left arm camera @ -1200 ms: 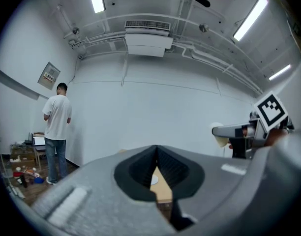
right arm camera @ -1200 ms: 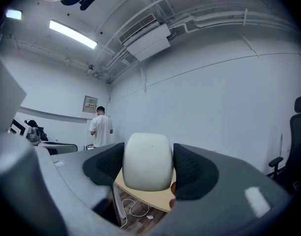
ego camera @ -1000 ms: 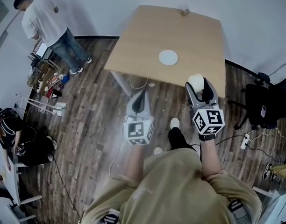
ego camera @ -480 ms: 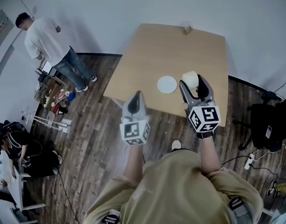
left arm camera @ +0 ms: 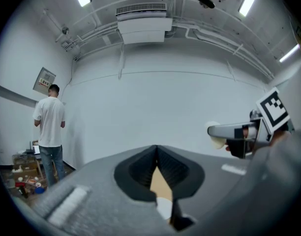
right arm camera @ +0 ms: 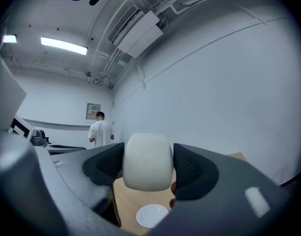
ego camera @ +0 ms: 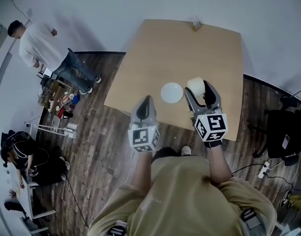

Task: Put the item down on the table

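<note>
My right gripper (ego camera: pixel 200 92) is shut on a white cup (ego camera: pixel 195 85), held above the wooden table (ego camera: pixel 180 48) just right of a white saucer (ego camera: pixel 171 92). In the right gripper view the cup (right arm camera: pixel 147 161) fills the gap between both pads, with the saucer (right arm camera: pixel 151 215) below on the tabletop. My left gripper (ego camera: pixel 146 103) hovers near the table's front left edge, jaws shut with nothing between them (left arm camera: pixel 158 167). The left gripper view also catches the right gripper (left arm camera: pixel 239 134) with the cup (left arm camera: pixel 217 140) off to the right.
A small object (ego camera: pixel 196 23) stands at the table's far edge by the white wall. A person in a white shirt (ego camera: pixel 35 45) stands at the left beside cluttered shelves; another person (ego camera: pixel 22 154) sits lower left. A black chair (ego camera: pixel 283 132) is at the right.
Both grippers have moved forward over the table. The cup now hangs beside the saucer instead of short of the table's front edge.
</note>
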Tool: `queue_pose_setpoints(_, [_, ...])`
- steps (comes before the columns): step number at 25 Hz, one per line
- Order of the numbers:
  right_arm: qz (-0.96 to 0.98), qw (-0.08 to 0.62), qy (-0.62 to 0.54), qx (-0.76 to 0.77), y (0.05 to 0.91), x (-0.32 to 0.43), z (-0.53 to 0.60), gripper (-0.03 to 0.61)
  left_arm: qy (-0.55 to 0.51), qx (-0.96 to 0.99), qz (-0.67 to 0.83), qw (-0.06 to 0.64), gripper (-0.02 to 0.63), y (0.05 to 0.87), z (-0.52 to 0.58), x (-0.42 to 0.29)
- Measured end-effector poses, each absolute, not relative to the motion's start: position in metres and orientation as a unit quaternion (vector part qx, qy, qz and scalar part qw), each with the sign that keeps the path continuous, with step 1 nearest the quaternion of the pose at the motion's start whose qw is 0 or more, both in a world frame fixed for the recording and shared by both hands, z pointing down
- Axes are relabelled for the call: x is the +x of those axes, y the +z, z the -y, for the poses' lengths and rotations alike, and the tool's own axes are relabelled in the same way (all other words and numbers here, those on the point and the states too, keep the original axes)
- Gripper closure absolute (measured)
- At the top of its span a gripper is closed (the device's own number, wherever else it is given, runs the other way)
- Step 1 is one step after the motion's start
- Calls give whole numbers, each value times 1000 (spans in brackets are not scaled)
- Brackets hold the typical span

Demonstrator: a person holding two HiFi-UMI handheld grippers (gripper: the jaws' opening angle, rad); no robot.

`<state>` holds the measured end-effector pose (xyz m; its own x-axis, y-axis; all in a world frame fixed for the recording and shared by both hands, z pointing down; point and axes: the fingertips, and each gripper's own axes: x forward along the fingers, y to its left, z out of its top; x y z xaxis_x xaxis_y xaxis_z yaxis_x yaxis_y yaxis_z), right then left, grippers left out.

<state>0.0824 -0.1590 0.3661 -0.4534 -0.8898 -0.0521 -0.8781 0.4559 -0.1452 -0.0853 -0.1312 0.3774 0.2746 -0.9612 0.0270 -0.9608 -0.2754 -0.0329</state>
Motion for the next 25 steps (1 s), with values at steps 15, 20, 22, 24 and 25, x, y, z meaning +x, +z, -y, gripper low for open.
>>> queue_pose_setpoints(15, [-850,-20,-100,-516,447,41,286,261,-60,-822,-565,-47,612,446,265,-91])
queue_pose_setpoints(20, [-847,-62,-124,-513,489,29,330,259,-79,-825,-554,-81,612,482,315,-91])
queue_pose_setpoints(22, [-846,-84,-137,-509,510,21,340,261,-84,-827,-546,-104,612,499,328,-92])
queue_pose_setpoints(24, [-844,-109,-150,-503,535,12,348,259,-99,-830,-536,-116,612,517,338,-94])
queue_pose_setpoints(25, [-843,-123,-156,-500,547,8,351,259,-108,-832,-532,-117,612,524,342,-94])
